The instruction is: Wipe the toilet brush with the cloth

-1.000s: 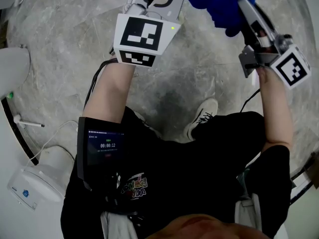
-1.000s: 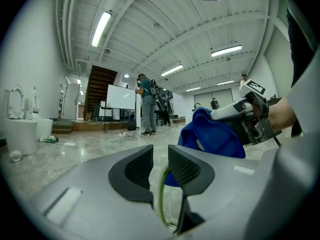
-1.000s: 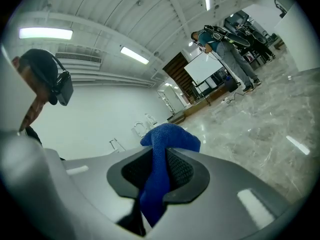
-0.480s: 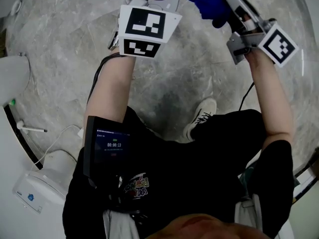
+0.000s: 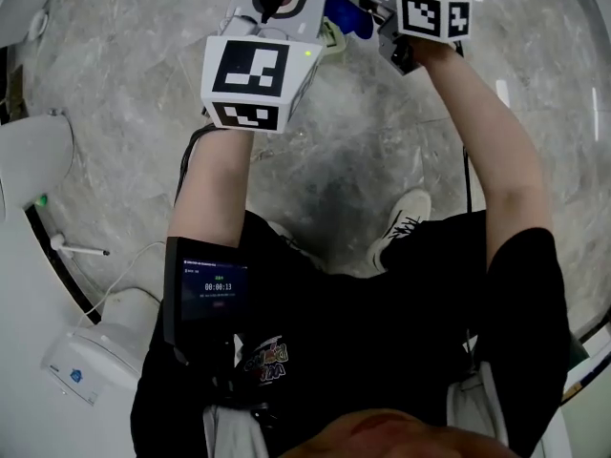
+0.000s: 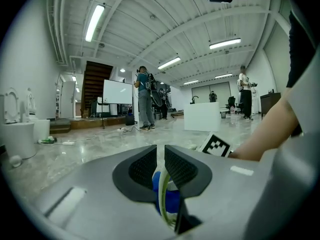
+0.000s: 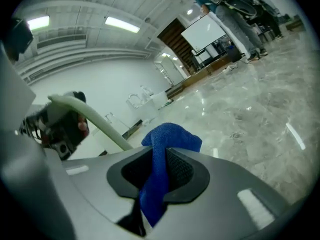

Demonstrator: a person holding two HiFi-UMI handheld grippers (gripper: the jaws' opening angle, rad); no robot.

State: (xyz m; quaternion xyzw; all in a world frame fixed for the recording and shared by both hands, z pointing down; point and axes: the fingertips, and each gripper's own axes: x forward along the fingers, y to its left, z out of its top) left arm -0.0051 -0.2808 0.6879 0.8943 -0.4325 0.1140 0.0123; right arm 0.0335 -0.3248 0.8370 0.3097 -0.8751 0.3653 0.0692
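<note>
Our left gripper (image 6: 160, 156) pinches the toilet brush (image 6: 162, 196) handle between its jaws and our right gripper (image 7: 159, 159) clamps the cloth (image 7: 171, 136), so we should press the fold beyond the right jaws against that handle and stroke lengthwise.

- Your right gripper (image 7: 160, 161) has swung in from the right side of the head view toward top centre, and now sits just beside the left gripper (image 6: 161, 166).
- Its marker cube (image 5: 434, 14) was tilted off to the side and now faces the camera squarely.
- The cloth (image 5: 346, 15) was a broad blue bunch in the open. Now only a sliver shows between the two grippers.
</note>
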